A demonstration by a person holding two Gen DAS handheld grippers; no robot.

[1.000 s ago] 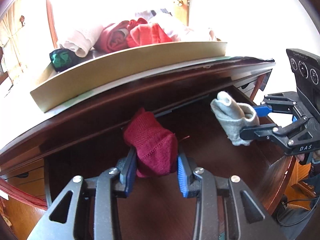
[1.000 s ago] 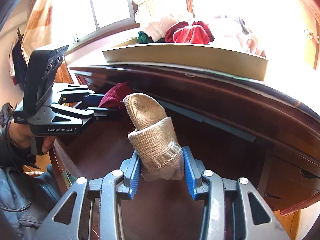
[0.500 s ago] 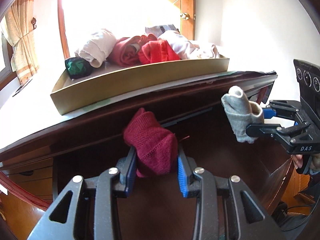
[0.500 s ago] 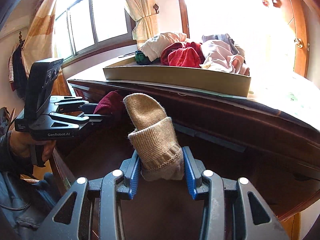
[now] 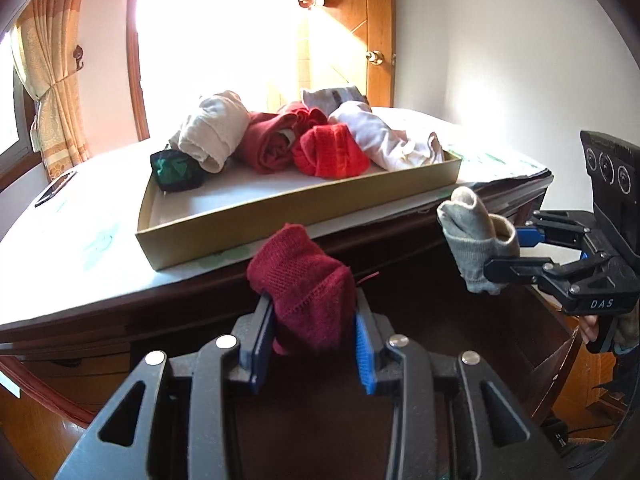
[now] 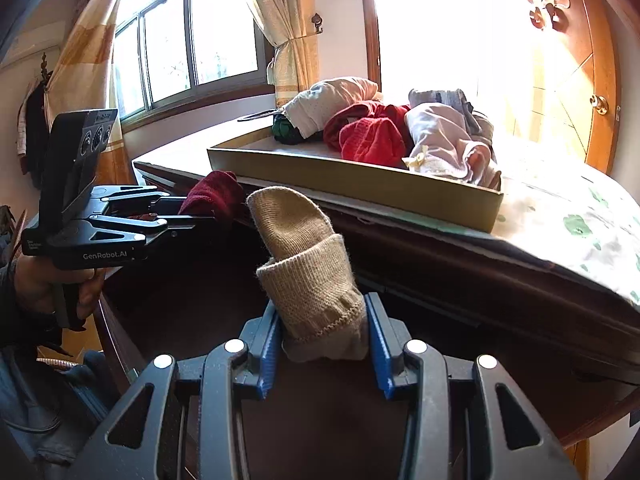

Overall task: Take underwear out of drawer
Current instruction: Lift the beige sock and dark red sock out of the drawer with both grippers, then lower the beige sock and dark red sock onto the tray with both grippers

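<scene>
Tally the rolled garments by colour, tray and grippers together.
Red or maroon: 3, bright red roll, dark red roll, maroon roll in left gripper
Cream or beige: 2
Pale pink: 1
Green: 1
Grey: 1
Total: 8

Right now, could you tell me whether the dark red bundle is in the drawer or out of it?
Out: the dark red bundle is clamped in the left hand-held gripper, level with the desk edge.

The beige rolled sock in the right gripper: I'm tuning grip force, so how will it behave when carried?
The beige rolled sock is probably soft: the right gripper visibly pinches its cuff inward. It stands upright unsupported, so the roll seems fairly firm. Likely light, and the knit should resist slipping.
</scene>
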